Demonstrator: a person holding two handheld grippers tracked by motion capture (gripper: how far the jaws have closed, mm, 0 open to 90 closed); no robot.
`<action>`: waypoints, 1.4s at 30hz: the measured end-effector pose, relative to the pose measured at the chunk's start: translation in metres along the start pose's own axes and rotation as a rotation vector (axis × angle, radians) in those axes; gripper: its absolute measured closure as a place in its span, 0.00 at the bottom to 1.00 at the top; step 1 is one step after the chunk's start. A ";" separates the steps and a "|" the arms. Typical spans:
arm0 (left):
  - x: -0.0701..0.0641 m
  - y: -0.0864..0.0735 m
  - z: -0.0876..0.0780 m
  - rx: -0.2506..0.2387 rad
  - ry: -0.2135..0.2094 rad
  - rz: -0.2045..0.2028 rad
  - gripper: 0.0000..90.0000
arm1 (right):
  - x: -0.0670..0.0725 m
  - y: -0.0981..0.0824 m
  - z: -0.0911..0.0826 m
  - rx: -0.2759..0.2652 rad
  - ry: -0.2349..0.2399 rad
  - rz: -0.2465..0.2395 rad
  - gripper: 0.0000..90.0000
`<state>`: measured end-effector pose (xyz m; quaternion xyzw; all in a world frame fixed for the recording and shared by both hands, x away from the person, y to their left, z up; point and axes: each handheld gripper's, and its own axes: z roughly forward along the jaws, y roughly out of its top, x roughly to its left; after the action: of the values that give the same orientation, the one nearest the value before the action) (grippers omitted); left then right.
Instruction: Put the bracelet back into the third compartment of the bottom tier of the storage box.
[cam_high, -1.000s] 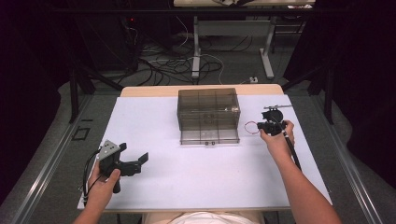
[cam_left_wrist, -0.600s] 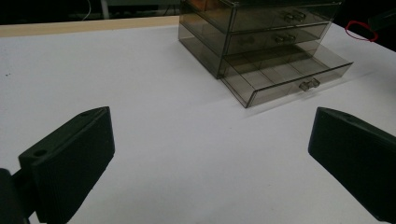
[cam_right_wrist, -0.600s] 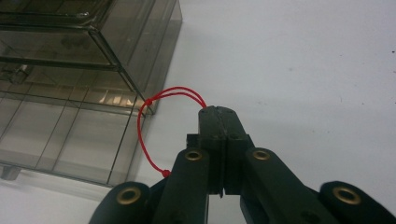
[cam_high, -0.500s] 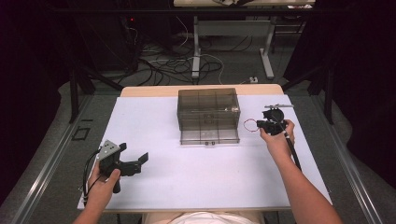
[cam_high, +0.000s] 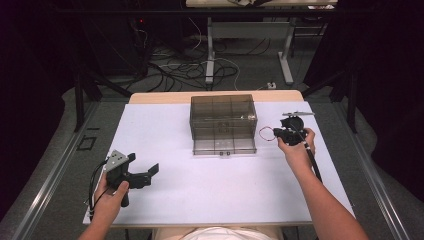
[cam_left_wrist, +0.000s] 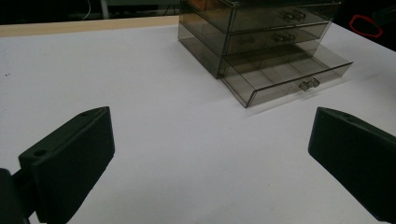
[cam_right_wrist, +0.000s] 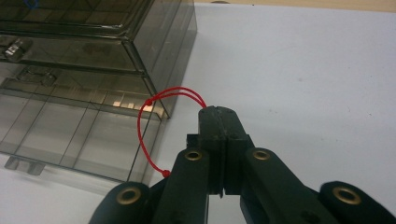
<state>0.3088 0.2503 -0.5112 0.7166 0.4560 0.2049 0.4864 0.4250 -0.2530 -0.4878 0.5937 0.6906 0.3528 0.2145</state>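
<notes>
A smoky clear drawer cabinet (cam_high: 223, 123) stands at the table's middle back, its bottom drawer (cam_left_wrist: 286, 74) pulled out and divided into compartments. My right gripper (cam_high: 278, 134) is just right of the cabinet, shut on a thin red cord loop (cam_right_wrist: 154, 122) that arcs toward the open drawer (cam_right_wrist: 70, 135); the jaws (cam_right_wrist: 218, 116) are pressed together. The red cord loop (cam_high: 266, 133) hangs between gripper and cabinet. My left gripper (cam_high: 152, 172) rests at the front left, open, with nothing between its wide-apart pads (cam_left_wrist: 70, 158).
The white table top (cam_high: 210, 200) has free room in front of the cabinet and between the hands. A wooden edge (cam_high: 160, 97) runs along the back. Table legs and cables lie on the floor beyond.
The right gripper with the red cord has shifted slightly toward the cabinet. The left gripper has not moved.
</notes>
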 end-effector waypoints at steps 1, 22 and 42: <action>0.000 0.000 0.000 0.000 0.000 0.000 0.00 | 0.000 0.000 0.000 -0.004 0.005 -0.012 1.00; 0.000 0.000 0.000 0.000 -0.002 -0.001 0.00 | 0.026 -0.001 0.006 -0.003 0.065 -0.060 1.00; 0.000 0.000 0.000 0.000 -0.004 -0.001 0.00 | 0.051 -0.001 0.020 0.002 0.098 -0.085 1.00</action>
<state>0.3086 0.2502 -0.5110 0.7167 0.4555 0.2034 0.4873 0.4284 -0.1985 -0.4960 0.5462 0.7251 0.3714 0.1948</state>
